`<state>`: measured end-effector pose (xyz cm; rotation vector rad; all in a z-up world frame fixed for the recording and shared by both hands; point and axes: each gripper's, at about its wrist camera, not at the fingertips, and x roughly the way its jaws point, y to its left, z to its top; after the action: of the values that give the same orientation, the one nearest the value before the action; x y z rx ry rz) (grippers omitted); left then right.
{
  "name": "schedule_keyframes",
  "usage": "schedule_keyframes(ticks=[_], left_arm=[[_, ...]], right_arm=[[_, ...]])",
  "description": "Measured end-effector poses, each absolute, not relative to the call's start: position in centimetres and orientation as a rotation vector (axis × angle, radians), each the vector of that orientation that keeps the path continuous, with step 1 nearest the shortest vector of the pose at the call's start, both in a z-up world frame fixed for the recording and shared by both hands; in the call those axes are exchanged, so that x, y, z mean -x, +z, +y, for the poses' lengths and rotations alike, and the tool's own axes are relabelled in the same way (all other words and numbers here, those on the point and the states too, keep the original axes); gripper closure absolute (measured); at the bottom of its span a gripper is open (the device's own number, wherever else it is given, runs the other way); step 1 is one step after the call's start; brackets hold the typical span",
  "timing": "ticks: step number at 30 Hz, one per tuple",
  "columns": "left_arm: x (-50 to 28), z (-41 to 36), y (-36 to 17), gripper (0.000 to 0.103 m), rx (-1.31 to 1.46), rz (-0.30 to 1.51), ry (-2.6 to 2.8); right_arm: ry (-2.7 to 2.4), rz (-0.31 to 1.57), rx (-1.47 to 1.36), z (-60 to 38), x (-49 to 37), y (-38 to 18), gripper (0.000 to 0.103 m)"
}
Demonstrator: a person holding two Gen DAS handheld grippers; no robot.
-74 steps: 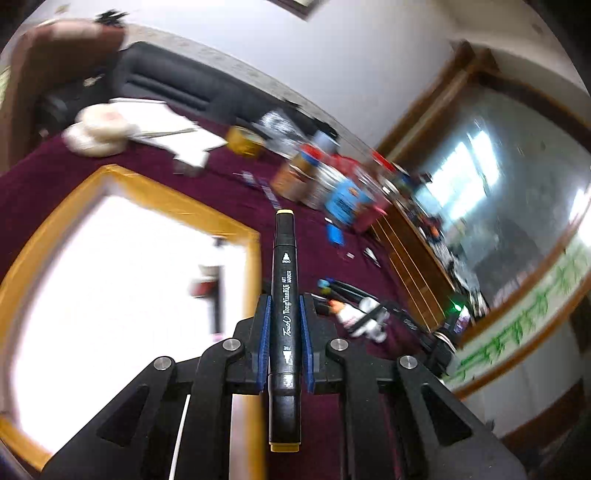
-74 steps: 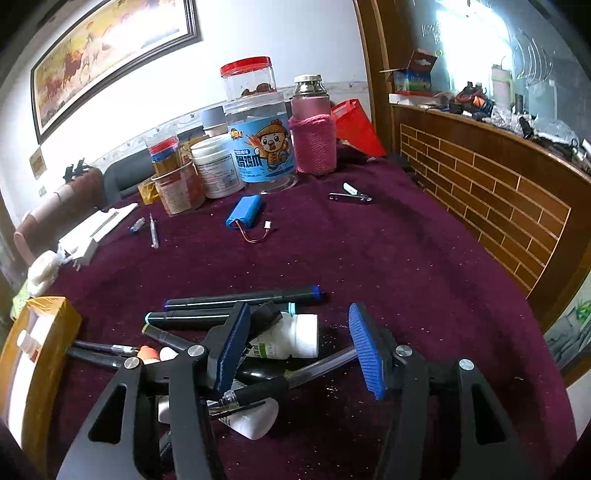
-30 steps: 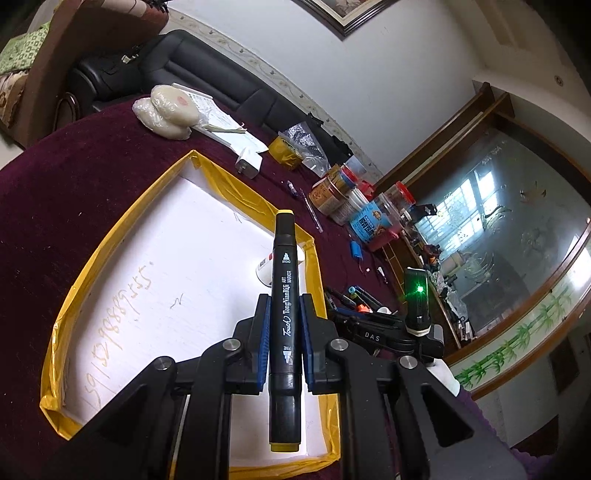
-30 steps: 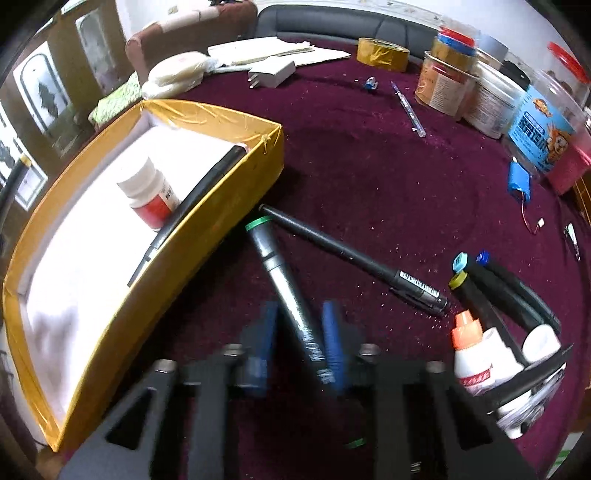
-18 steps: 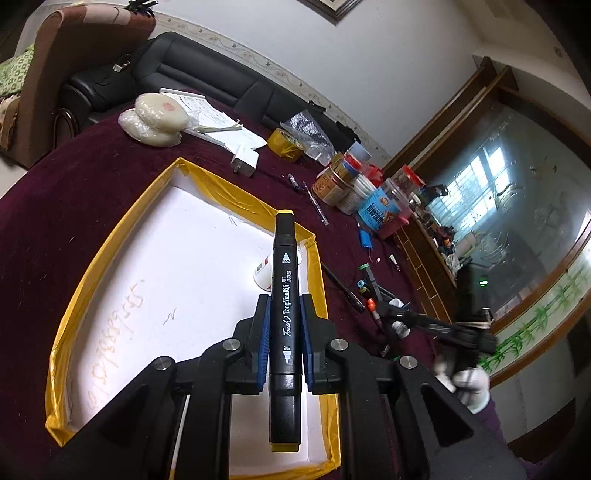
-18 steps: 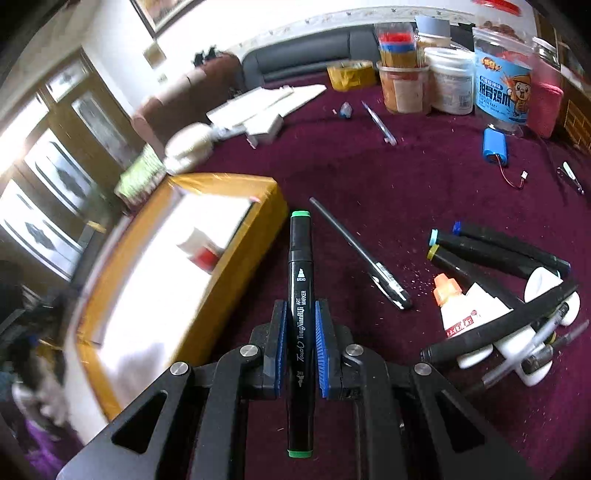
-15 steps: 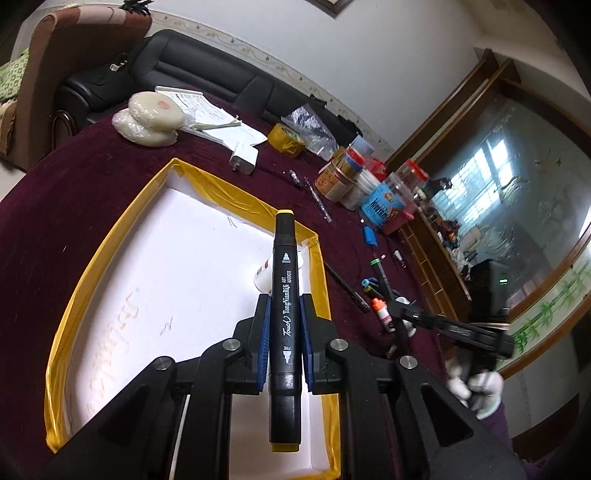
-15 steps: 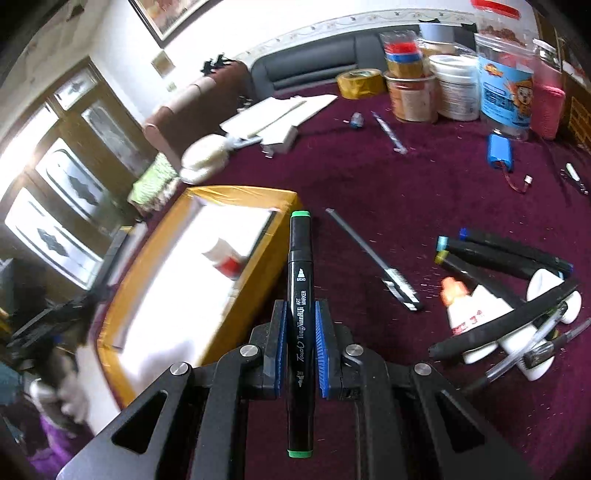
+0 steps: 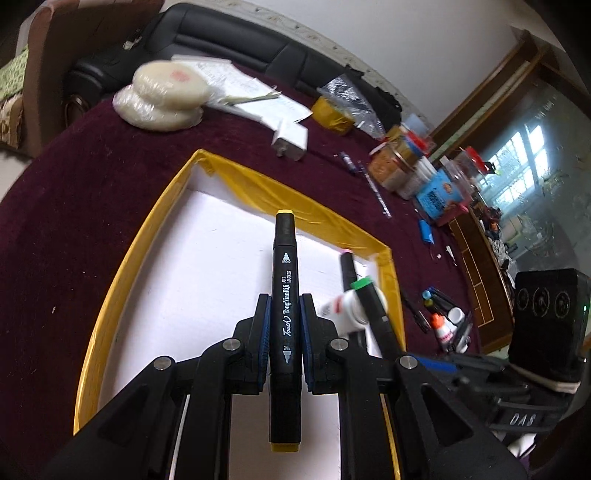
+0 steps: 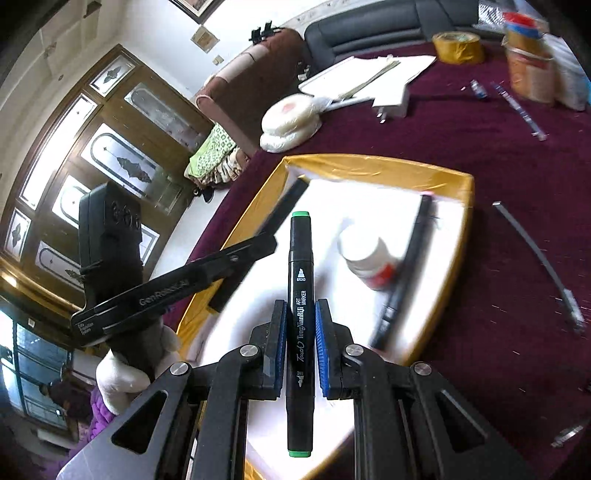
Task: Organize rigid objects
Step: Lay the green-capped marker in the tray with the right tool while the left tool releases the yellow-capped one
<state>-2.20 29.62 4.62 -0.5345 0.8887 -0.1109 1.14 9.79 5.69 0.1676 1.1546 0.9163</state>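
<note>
Both grippers: black plastic linkage arms, silver screws at pivots, blue ribbed pads inside jaws. White glove below "GenRobot.AI" lettering.

Home living room: black sofa, framed picture, glazed wooden doors.

Both views were lit by daylight. In the left wrist view it came from a bright window at the far right, washed out to pale haze; in the right wrist view, from glowing glazed door panels at the left. The white floor of the tray was overexposed there, nearly featureless. Motion blur was seen on the small bottle and on the jars at the far right. Strong fisheye bending was seen at the edges, with black vignetted corners. The marker held near each lens was rendered sharp, its print legible. Shadows were soft and faint.
</note>
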Motion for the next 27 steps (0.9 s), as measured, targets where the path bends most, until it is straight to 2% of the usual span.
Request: schedule_keyframes(ticks=[8, 18, 23, 27], left_arm=[[0.3, 31.3, 2.1, 0.091, 0.601, 0.935, -0.102], [-1.0, 31.0, 1.0, 0.089, 0.613, 0.966, -0.114], [-1.0, 30.8, 0.6, 0.060, 0.643, 0.967, -0.113], [0.1, 31.1, 0.9, 0.057, 0.681, 0.935, -0.095]], right_arm=[[0.826, 1.207, -0.210, 12.5, -4.0, 2.5, 0.090], [0.732, 1.179, -0.162, 12.8, -5.9, 1.7, 0.090], [0.713, 1.117, -0.137, 12.1, -5.4, 2.8, 0.087], [0.728, 1.009, -0.149, 10.0, -4.0, 5.8, 0.081]])
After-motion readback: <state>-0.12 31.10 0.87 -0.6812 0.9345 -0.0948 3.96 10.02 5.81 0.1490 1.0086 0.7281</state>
